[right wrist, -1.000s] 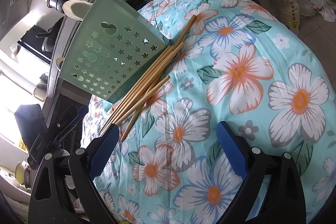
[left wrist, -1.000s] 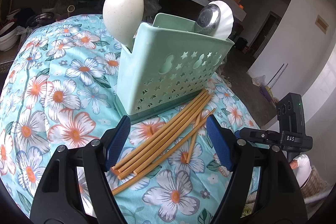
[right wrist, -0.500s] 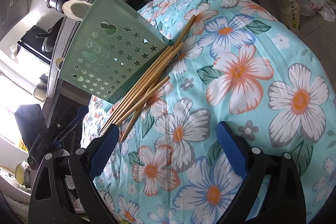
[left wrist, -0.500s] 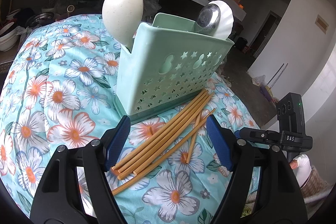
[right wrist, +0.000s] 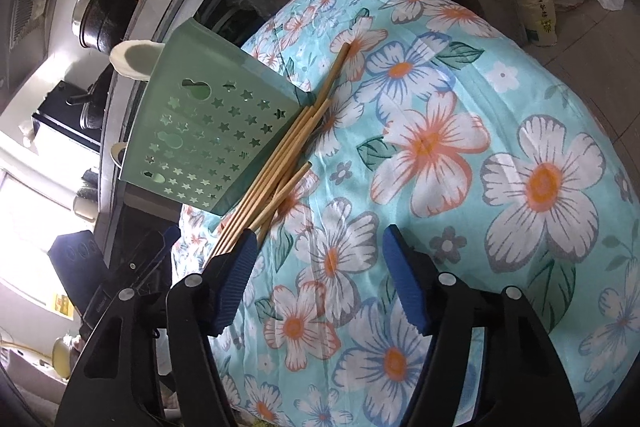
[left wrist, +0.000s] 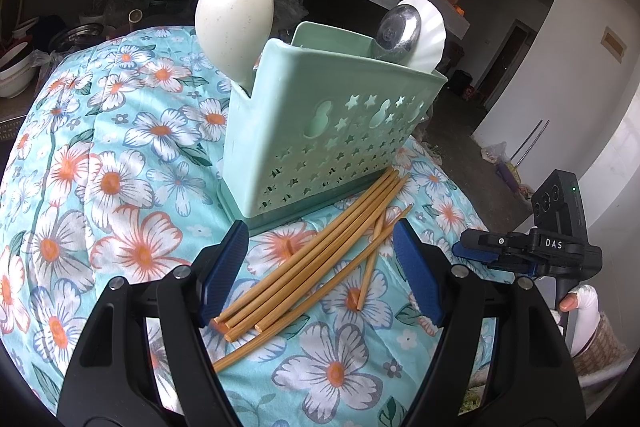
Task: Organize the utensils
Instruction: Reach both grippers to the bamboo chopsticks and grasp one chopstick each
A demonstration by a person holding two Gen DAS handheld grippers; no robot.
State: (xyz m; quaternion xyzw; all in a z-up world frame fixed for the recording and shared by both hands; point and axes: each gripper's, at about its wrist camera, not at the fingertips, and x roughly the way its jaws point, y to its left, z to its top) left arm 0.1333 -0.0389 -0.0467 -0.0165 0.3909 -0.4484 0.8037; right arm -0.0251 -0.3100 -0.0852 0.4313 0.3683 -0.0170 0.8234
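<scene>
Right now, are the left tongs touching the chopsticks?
Cannot tell. In the left wrist view the left tongs straddle the chopsticks, whose near ends lie by one pad, but no clear gap or contact shows.

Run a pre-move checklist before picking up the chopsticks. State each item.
1. Chopsticks lie loose on the floral cloth: ok.
2. Left gripper open, chopsticks between its fingers, not clamped: ok.
3. Right gripper empty, jaws closing over bare cloth: ok.
4. Green utensil holder upright: ok.
5. Free compartment for chopsticks: cannot tell.
6. Chopsticks bundled evenly: not ok, some cross.
</scene>
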